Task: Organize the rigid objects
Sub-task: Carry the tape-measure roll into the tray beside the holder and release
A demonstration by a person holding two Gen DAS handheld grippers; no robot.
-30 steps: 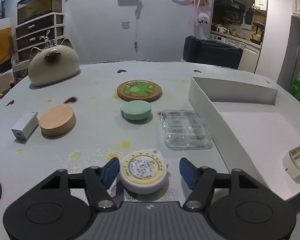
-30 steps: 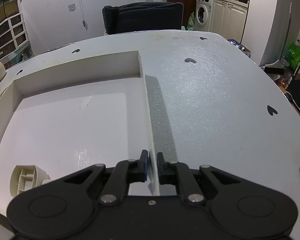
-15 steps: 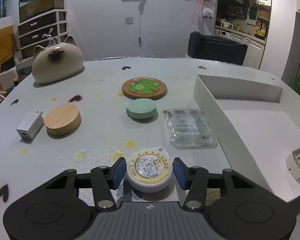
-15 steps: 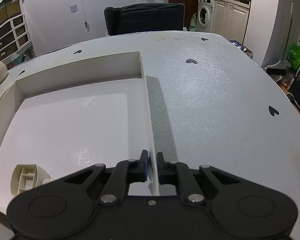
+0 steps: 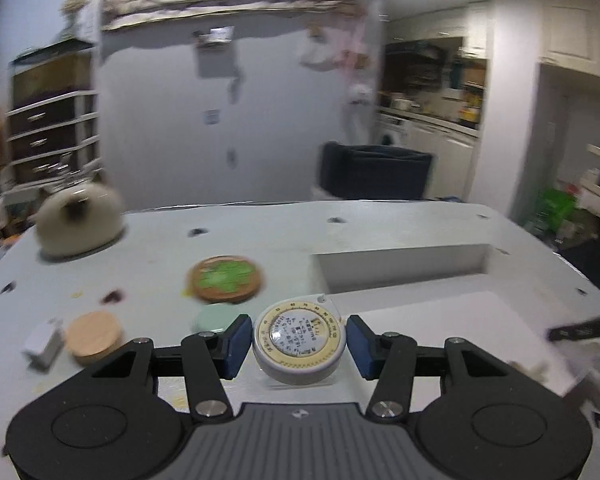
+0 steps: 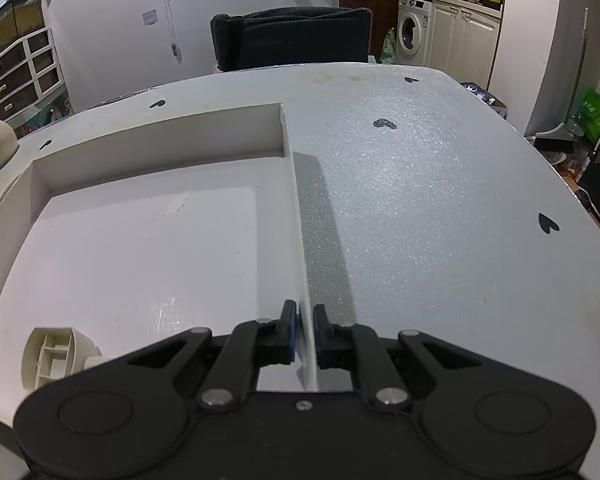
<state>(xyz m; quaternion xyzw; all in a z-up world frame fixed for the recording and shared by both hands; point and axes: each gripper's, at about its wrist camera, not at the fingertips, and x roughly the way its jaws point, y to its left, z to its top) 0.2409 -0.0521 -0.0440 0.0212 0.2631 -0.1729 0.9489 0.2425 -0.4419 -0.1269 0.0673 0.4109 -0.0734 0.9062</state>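
From the left wrist view the table (image 5: 380, 224) is motion-blurred: a cat-shaped ceramic piece (image 5: 80, 220) sits at ten o'clock, a round coaster with a green figure (image 5: 226, 279) at eleven, a mint-green disc (image 5: 212, 319) partly hidden behind the left blue pad, and a wooden puck (image 5: 94, 334) with a small white charger (image 5: 44, 346) beside it at nine. The left gripper (image 5: 299, 342) is clamped on the round tape measure (image 5: 299, 340), its jaws having just closed onto the case; both blue pads press its sides and it appears clear of the table surface. The case is a flat disc with no long axis, dial face turned up toward the camera, a small tab at its one o'clock edge. Beyond it, from twelve to three o'clock, lies the open white tray (image 5: 400, 268). In the right wrist view the right gripper (image 6: 304, 330) is pinched on the tray's right wall (image 6: 300, 232), which runs straight away toward twelve. A white ribbed plastic part (image 6: 54, 356) lies in the tray's near left corner at eight o'clock.
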